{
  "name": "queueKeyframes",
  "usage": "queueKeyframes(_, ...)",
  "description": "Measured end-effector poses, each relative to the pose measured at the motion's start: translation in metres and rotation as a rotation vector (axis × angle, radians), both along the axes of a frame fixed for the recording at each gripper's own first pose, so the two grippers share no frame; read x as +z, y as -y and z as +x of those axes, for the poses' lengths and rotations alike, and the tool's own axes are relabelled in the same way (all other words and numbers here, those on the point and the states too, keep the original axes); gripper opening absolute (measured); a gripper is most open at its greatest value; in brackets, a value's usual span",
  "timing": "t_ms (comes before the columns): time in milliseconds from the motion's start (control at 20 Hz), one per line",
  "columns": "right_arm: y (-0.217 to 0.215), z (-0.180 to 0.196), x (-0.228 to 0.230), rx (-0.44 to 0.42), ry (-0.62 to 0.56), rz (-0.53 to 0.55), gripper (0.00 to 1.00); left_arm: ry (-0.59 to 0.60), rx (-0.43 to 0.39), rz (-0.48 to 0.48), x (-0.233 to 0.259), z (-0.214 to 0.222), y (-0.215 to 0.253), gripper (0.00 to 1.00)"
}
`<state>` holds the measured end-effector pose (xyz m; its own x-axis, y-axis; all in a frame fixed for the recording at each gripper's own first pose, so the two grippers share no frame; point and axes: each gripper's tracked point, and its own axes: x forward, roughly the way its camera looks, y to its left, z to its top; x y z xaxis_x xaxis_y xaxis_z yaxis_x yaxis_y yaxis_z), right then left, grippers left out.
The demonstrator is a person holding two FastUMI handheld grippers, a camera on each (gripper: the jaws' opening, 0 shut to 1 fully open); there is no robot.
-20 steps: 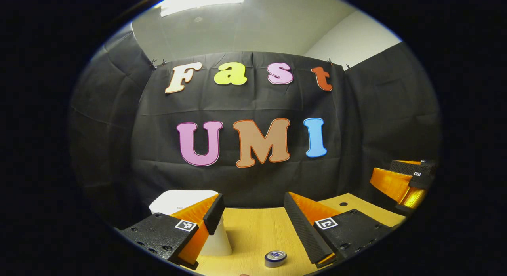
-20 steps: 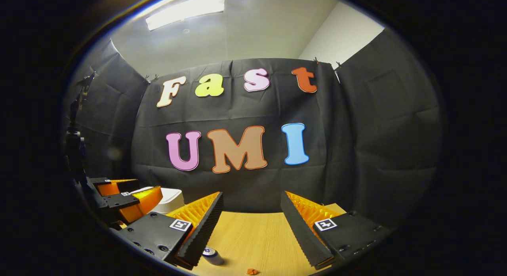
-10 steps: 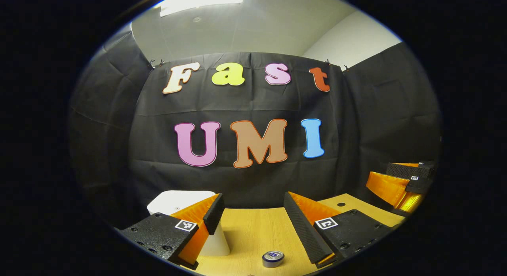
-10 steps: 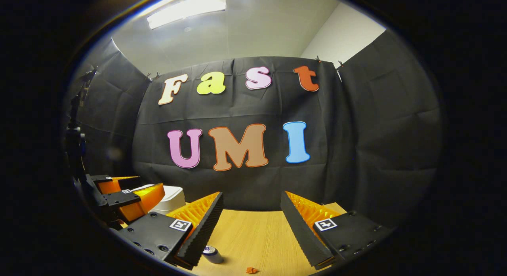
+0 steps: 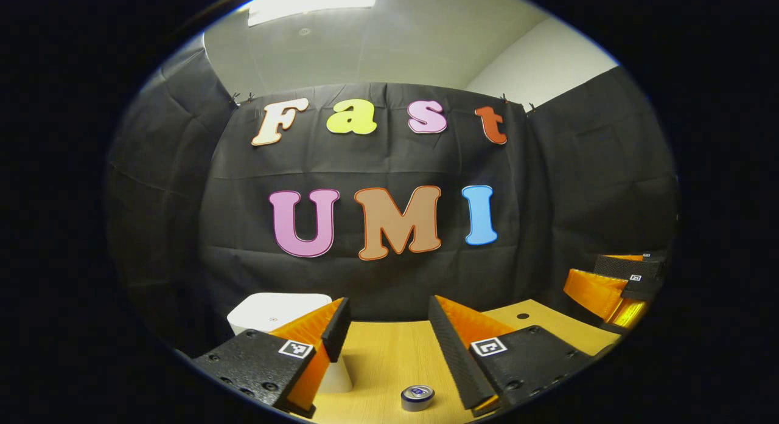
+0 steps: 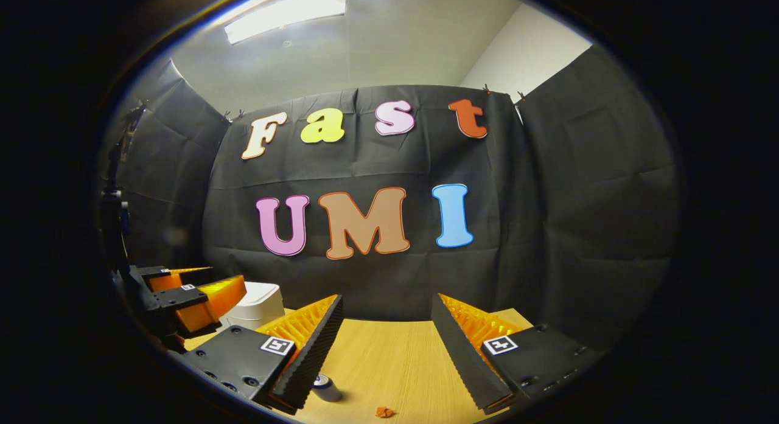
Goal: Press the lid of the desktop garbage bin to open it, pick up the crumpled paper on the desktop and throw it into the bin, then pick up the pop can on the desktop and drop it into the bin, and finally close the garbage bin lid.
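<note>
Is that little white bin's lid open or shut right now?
Shut: the white bin shows a flat, closed lid on top, with no opening visible.

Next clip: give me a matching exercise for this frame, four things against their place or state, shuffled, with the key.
Things:
1. garbage bin
2. pop can
3. crumpled paper
4. left gripper

Places or states:
A. small orange scrap on the desktop
B. open, holding nothing
C. white, lid down
D. standing upright on the desktop

Pairs: 1-C, 2-D, 3-A, 4-B
</note>
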<state>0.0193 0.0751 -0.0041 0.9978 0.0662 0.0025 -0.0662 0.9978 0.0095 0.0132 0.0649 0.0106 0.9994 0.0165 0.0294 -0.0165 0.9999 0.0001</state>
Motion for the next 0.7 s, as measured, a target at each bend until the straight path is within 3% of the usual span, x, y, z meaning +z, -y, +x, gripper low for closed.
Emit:
queueKeyframes(50, 0.000, 0.000, 0.001, 0.001, 0.001, 0.000, 0.96, 0.003, -0.001, 0.001, 0.002, -0.001, -0.001, 0.77)
queueKeyframes(150, 0.000, 0.000, 0.001, 0.001, 0.003, -0.002, 0.96, 0.020, -0.007, 0.000, 0.006, -0.001, 0.000, 0.65)
queueKeyframes(300, 0.001, 0.000, 0.001, -0.001, 0.004, 0.000, 0.96, 0.024, -0.034, 0.000, 0.007, 0.000, 0.007, 0.38)
queueKeyframes(450, 0.000, 0.001, 0.001, 0.000, 0.003, 0.002, 0.96, 0.003, -0.049, -0.004, 0.002, 0.000, 0.008, 0.23)
queueKeyframes(600, -0.001, 0.001, 0.001, 0.001, 0.006, -0.002, 0.96, 0.010, 0.000, -0.001, 0.006, 0.002, -0.007, 0.00)
queueKeyframes(700, -0.002, 0.002, 0.000, 0.002, 0.003, -0.004, 0.96, 0.019, 0.003, -0.011, 0.008, 0.002, -0.007, 0.00)
